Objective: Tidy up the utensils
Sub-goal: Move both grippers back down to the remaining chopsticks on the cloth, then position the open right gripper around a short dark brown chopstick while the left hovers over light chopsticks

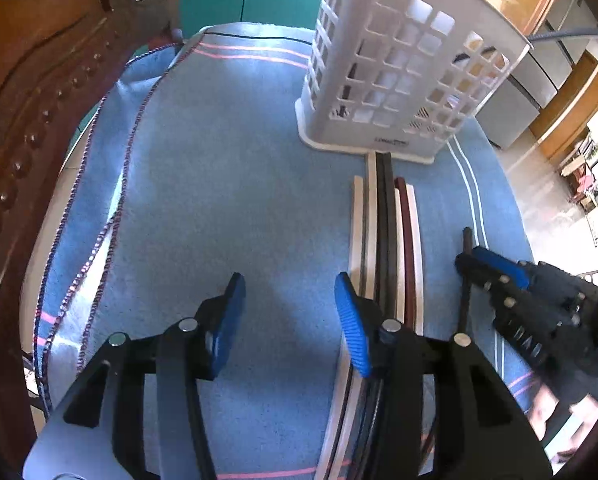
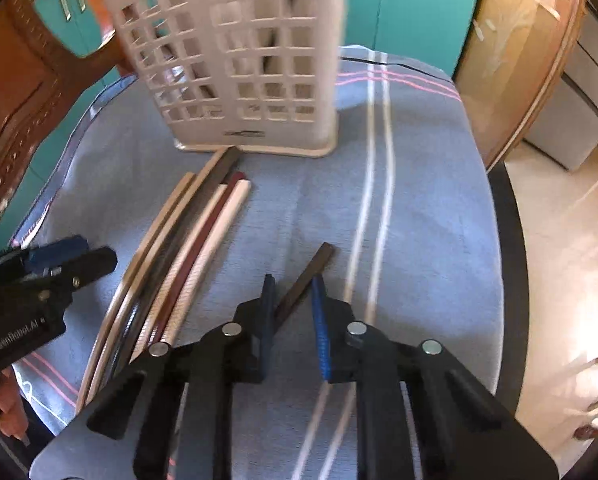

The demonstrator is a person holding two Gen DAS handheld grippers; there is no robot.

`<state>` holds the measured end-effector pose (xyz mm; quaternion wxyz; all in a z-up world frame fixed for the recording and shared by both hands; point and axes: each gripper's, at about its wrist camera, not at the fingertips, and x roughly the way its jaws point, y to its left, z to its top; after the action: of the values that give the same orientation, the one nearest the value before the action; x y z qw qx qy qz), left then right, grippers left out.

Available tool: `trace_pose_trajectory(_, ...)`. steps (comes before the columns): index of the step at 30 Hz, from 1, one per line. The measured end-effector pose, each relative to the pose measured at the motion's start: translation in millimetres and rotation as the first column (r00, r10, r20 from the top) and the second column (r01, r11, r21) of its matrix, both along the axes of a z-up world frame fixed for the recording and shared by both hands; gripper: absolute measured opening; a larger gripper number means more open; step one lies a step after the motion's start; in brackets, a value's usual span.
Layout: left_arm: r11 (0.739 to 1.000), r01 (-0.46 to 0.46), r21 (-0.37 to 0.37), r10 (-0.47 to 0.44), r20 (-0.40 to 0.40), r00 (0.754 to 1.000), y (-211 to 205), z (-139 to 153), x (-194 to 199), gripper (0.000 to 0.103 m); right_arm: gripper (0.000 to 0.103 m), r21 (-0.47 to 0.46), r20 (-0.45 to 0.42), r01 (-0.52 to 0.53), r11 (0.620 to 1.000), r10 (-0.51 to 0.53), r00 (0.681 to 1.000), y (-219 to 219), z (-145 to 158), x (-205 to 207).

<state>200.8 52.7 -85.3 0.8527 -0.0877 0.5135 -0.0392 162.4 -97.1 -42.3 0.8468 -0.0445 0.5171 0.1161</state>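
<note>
- Right gripper: fingers narrowed around a dark brown chopstick lying apart on the cloth-covered bench; pad contact unclear. A grip so near the stick's end could let it pivot or slip when lifted.
- Left gripper: fingers moderately apart, empty, right finger beside the chopstick bundle; may nudge it.
- Slotted holder stands beyond; a tilted stick could catch its rim.

Cloth blue, pink and white stripes, dark beaded edge at left of frame. Basket white lattice. Chopsticks cream, black, maroon. Gripper pads ribbed blue on black.
</note>
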Motion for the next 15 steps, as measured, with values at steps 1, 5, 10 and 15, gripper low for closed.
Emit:
trace_pose_trajectory(1,1.000,0.005,0.003,-0.005,0.000,1.000,-1,0,0,0.050,0.018,0.011,-0.001,0.010,1.000,-0.010,1.000,-4,0,0)
trace_pose_trajectory(5,1.000,0.019,0.012,-0.019,0.002,1.000,-6,-1,-2,0.052,0.018,0.031,0.003,0.020,0.999,-0.020,1.000,-13,1,0)
trace_pose_trajectory(10,0.999,0.015,-0.039,-0.015,0.000,1.000,-3,1,-2,0.052,0.019,0.034,0.009,0.018,0.999,-0.019,1.000,-20,2,-1)
trace_pose_trajectory(15,0.997,0.006,-0.081,-0.006,-0.005,1.000,2,-1,5,0.052,0.020,0.032,0.006,0.003,0.999,-0.003,1.000,-22,5,-1)
